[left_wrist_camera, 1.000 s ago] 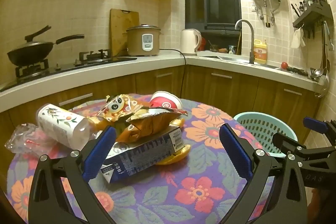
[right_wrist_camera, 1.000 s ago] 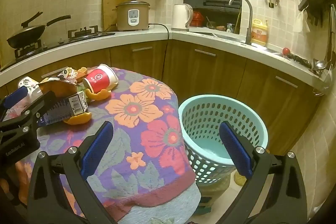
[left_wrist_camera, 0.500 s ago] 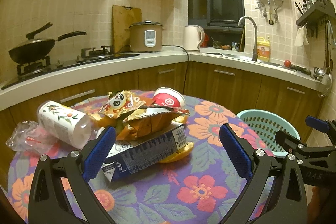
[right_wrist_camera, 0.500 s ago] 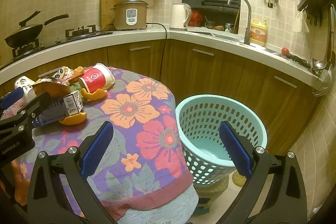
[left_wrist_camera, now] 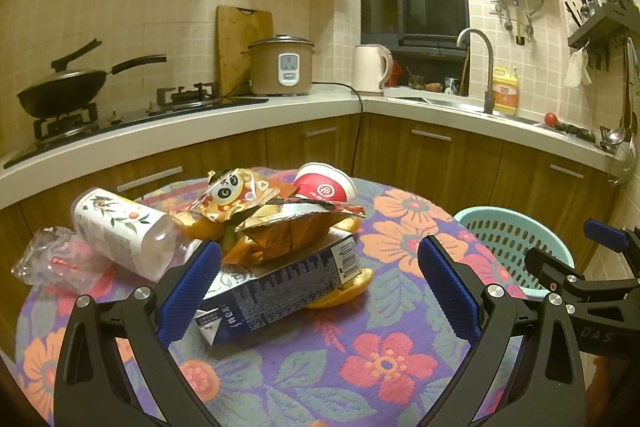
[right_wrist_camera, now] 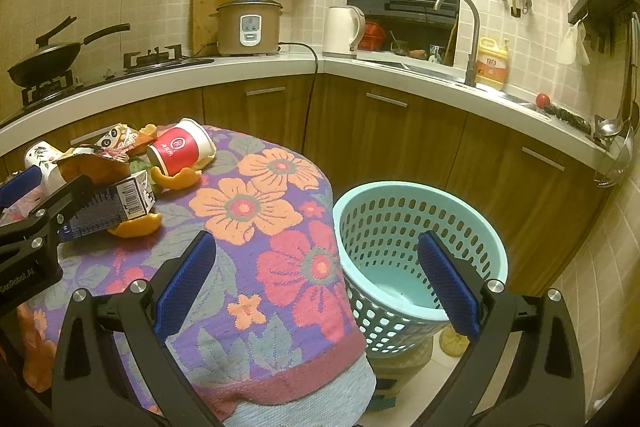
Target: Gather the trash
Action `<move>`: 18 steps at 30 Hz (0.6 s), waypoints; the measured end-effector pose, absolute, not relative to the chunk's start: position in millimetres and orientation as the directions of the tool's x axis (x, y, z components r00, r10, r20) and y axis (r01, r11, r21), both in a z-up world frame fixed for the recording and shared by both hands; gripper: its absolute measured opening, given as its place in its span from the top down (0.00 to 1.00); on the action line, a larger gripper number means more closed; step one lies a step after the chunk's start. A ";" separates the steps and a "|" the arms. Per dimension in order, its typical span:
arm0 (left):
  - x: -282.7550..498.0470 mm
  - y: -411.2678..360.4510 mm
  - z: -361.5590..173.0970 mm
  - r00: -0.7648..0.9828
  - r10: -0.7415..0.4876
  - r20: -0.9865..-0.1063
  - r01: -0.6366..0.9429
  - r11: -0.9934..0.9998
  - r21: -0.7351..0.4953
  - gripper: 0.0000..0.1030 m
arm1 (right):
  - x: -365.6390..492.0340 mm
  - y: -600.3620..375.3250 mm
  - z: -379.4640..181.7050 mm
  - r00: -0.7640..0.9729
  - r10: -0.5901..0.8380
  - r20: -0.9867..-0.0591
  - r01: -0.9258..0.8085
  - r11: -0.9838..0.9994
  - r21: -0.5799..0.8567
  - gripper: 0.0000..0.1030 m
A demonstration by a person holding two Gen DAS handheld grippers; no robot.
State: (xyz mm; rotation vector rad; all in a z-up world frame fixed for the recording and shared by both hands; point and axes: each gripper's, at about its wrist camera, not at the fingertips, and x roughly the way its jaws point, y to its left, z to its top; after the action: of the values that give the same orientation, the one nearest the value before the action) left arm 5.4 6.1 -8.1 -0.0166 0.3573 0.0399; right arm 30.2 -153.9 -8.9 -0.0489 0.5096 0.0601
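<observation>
Facing the heap of rubbish, the left tool (left_wrist_camera: 320, 279) hangs with its blue-padded fingers spread wide and nothing between them, lined up on the dark blue printed drink carton (left_wrist_camera: 280, 283) that lies on its side at the near edge of the pile; that carton is probably the first pick, being nearest and flattest. On top of the carton rests a crumpled golden foil snack bag (left_wrist_camera: 292, 231), and behind it a yellow panda-print wrapper (left_wrist_camera: 232, 193) and a red paper cup (left_wrist_camera: 324, 187) tipped on its side. A white flower-printed plastic bottle (left_wrist_camera: 120, 231) lies to the left, with crinkled clear plastic wrap (left_wrist_camera: 52, 259) beside it, and orange peel (right_wrist_camera: 134, 227) pokes out from under the carton. All of this sits bunched together on the round tabletop with its purple flowered cloth (right_wrist_camera: 248, 207), presumably so each piece is within reach.

The right tool (right_wrist_camera: 316, 283) is likewise spread and empty, held over the tabletop's edge and pointing toward the pale turquoise perforated plastic basket (right_wrist_camera: 416, 223). This basket stands just beside the tabletop, lower down, raised on something I cannot identify, handy for dropping trash in. Its visible bottom looks empty, so collecting seems not yet begun.
</observation>
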 end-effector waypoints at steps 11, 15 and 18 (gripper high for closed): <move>3.5 1.4 -7.3 0.940 0.027 -0.341 -0.028 1.000 0.001 0.07 | 31.3 -149.9 -11.8 0.864 0.048 -0.501 -0.076 0.996 -0.037 0.07; 2.3 -0.1 -7.4 0.941 0.023 -0.337 -0.022 1.000 0.006 0.07 | 31.5 -148.8 -13.1 0.864 0.043 -0.501 -0.074 0.996 -0.043 0.07; 2.3 -0.2 -7.5 0.941 0.023 -0.338 -0.023 1.000 0.004 0.07 | 33.0 -150.4 -14.3 0.861 0.043 -0.507 -0.072 0.997 -0.037 0.07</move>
State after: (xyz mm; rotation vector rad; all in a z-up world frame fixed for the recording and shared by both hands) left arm 2.3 -0.2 -7.5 0.0002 0.3452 0.0233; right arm 33.0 -150.4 -14.3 -0.0553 0.5305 0.0604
